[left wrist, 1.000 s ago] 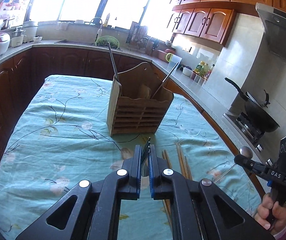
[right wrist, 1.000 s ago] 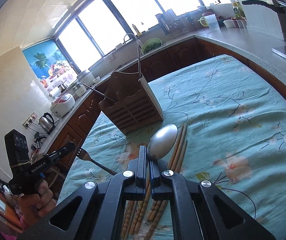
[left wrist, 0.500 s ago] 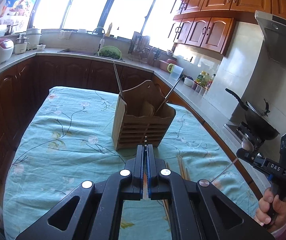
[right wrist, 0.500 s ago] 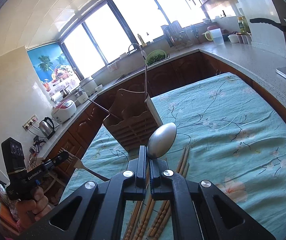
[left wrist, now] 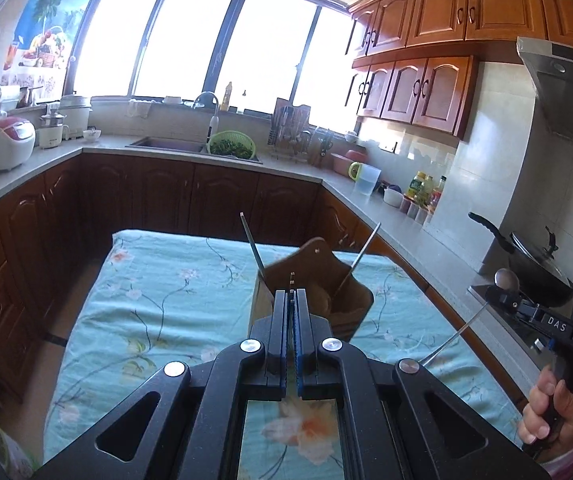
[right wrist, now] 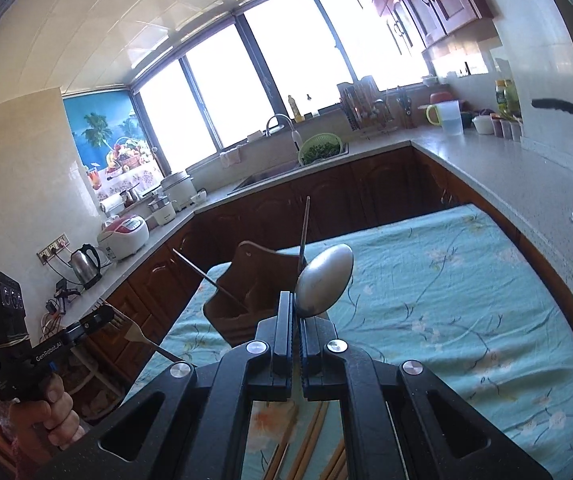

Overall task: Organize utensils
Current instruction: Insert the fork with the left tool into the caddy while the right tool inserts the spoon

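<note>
A wooden utensil holder (left wrist: 350,300) stands on the teal flowered tablecloth (left wrist: 174,304), with two metal handles sticking out of it. My left gripper (left wrist: 291,296) is shut on a fork, whose tines (left wrist: 292,278) peek above the fingertips just in front of the holder. From the right wrist view the fork (right wrist: 136,334) juts sideways out of the left gripper (right wrist: 104,316). My right gripper (right wrist: 297,300) is shut on a spoon, its bowl (right wrist: 324,280) upright beside the holder (right wrist: 246,280). In the left wrist view the right gripper (left wrist: 494,294) hangs off the table's right edge.
Several wooden chopsticks (right wrist: 310,436) lie on the cloth below the right gripper. A wok (left wrist: 534,268) sits on the stove to the right. Counters with a sink (left wrist: 170,145), a green colander (left wrist: 232,146) and a rice cooker (left wrist: 4,148) ring the table.
Both grippers have risen and tipped up, so the holder sits lower and smaller in each view. The fork and the spoon stayed gripped.
</note>
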